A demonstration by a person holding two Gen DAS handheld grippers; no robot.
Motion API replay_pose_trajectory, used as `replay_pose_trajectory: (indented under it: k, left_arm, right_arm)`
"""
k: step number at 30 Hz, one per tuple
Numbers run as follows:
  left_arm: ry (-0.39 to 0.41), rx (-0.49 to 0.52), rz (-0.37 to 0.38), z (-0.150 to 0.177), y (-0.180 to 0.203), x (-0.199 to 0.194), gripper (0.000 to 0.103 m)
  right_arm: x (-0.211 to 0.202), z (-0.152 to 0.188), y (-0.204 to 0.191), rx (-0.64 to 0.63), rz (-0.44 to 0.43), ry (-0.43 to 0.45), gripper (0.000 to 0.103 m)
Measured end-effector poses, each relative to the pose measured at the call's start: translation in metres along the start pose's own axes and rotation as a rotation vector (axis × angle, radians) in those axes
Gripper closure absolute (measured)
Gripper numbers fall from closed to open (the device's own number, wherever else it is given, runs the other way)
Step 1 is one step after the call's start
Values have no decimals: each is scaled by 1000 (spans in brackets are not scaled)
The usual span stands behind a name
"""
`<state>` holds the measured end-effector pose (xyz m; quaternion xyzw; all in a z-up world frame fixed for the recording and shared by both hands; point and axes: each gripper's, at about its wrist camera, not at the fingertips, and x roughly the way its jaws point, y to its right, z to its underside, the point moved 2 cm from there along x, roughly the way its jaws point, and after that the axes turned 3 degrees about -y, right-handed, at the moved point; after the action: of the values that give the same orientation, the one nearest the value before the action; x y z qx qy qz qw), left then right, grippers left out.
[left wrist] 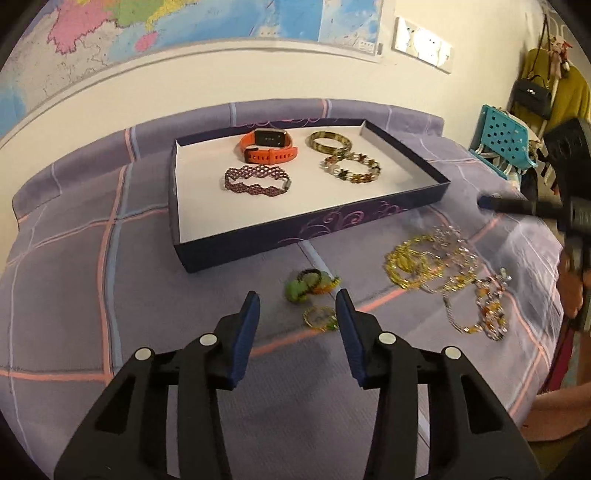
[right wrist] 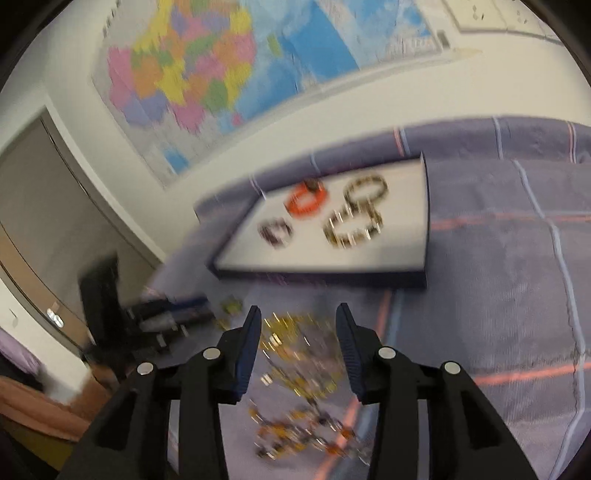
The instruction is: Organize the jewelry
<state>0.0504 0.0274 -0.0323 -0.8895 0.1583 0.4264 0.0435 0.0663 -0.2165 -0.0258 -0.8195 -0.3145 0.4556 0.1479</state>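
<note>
Loose jewelry lies on the bedspread outside the tray. A small gold ring bracelet sits right between the left gripper tips, nearer its right finger, flat on the cloth. A green bead piece is just ahead of the tips, between them and the tray's near wall. A gold chain pile lies ahead and to the right, with an orange-and-silver necklace beside it, further right.

Left gripper: fingers spread wide, holding nothing, hovering low and level, pointing at the tray. Right gripper: also spread wide, empty, tilted down over the blurred chain pile, which is directly between and below its tips; the necklace is nearer the camera. In the left view the right gripper shows at the far right edge, blurred.

The tray is ahead of both grippers, long axis running left to right in the left view. Inside: orange watch at the back left, gold bangle at the back right, purple mesh bracelet at the front left, link bracelet at the front right, touching the bangle.

The surface is a purple plaid bedspread. A map hangs on the wall behind; a teal chair and hanging bags are far right.
</note>
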Motion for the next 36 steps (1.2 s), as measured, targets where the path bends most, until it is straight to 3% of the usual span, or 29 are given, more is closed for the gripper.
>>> replay_pose_trajectory:
  k: [3,8,11,12,15,17,26,28,29,36]
  left_arm:
    - [-18,-4,-14,-5,-3,8,66]
    - [-25,-15,-10,-7,-6,12,66]
    - [-28,-17,-7,-6,-5,12,66]
    - [-29,-17,-8,-6,-5,13,66]
    - [-32,-20,3,-5,-6,14,66]
    - [-29,-21,10,-5,-8,13,66]
    - [-27,21,36,-7,-1,17,67]
    - [-39,23,63,-9,0,20,84]
    - [-48,18,74,-9,-1,21,87]
    - [-37,9,83,-8,-1,18,87]
  right_arm:
    - [13,11,-5,-43,46,-54,55]
    - [32,20,-13,-117,142,-106,54]
    - [36,22,-12,-135,191,-104,70]
    - [36,21,-10,-127,186,-103,86]
    - [30,19,-6,-109,172,-81,88]
    - [25,17,-5,-89,131,-62,96]
    - [-6,-6,-10,-43,17,46,95]
    - [-11,-9,-12,-42,4,63,95]
    - [-13,-12,-13,-42,-3,71,95]
    - [-22,-23,-21,-54,-30,103,95]
